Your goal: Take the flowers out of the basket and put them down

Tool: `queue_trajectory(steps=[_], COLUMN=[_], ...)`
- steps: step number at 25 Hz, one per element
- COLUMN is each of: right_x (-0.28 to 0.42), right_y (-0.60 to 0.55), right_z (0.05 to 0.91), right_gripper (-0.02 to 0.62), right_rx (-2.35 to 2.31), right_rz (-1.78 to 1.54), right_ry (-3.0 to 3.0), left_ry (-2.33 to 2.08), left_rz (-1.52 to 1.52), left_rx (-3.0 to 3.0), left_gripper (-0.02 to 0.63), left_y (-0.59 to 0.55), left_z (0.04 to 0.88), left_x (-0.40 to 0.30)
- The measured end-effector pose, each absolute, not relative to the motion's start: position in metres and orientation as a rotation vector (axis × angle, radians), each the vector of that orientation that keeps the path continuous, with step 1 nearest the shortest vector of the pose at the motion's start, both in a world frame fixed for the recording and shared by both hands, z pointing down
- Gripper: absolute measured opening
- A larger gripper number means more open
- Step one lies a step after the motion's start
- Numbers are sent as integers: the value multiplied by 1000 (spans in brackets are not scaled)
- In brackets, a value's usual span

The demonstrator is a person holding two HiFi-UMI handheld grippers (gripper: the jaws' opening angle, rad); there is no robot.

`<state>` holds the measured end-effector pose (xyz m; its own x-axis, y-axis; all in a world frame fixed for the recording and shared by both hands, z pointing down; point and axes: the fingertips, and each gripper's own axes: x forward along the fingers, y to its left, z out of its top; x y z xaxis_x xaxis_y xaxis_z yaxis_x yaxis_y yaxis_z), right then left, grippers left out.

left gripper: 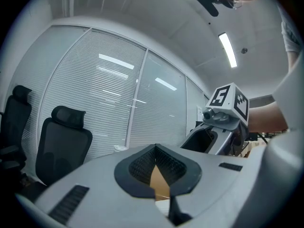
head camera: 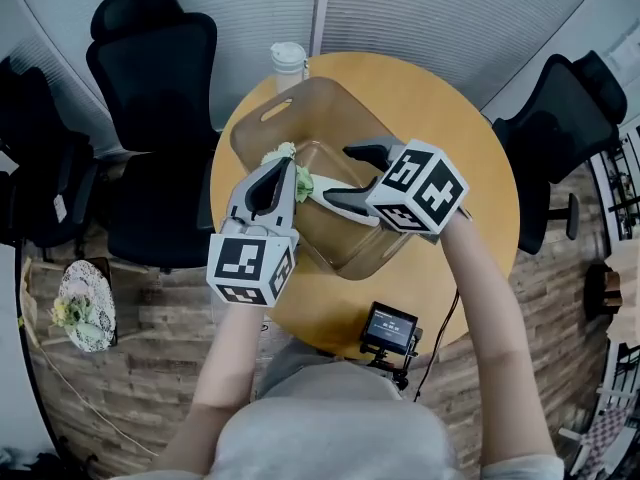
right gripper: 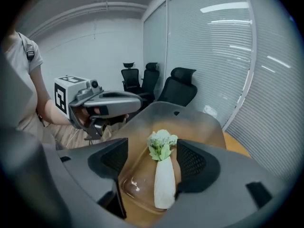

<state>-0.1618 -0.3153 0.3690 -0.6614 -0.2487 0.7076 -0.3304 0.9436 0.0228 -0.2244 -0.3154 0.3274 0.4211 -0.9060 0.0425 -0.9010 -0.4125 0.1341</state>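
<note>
A translucent brown basket (head camera: 285, 108) (right gripper: 199, 122) stands on the round wooden table (head camera: 470, 138). In it lies a small bunch of pale green and white flowers (head camera: 292, 166) (right gripper: 161, 144) in a white wrap (right gripper: 165, 184). My right gripper (head camera: 337, 176) (right gripper: 152, 160) reaches into the basket from the right, open, with the bunch between its jaws and the pads clear of it. My left gripper (head camera: 282, 168) (left gripper: 156, 148) is at the basket's left rim, close to the blooms, shut with nothing seen between its pads.
A lidded white cup (head camera: 288, 63) (right gripper: 209, 110) stands at the table's far edge behind the basket. A small screen device (head camera: 390, 328) sits at the near edge. Black office chairs (head camera: 150, 58) (head camera: 570, 108) flank the table. A lacy bundle with flowers (head camera: 80, 308) lies left, off the table.
</note>
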Motion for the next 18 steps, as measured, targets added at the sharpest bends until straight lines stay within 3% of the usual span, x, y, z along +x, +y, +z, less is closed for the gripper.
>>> queue_trajectory(steps=[18], right_x=[-165], right_y=[-347], right_z=[512], right_gripper=[328], right_rx=[178], right_rz=[159], right_ry=[-1879], left_ry=[-1681], left_rz=[-85], left_rx=[2447], left_gripper=[5], left_y=[-328], left_z=[333], left_x=[-239])
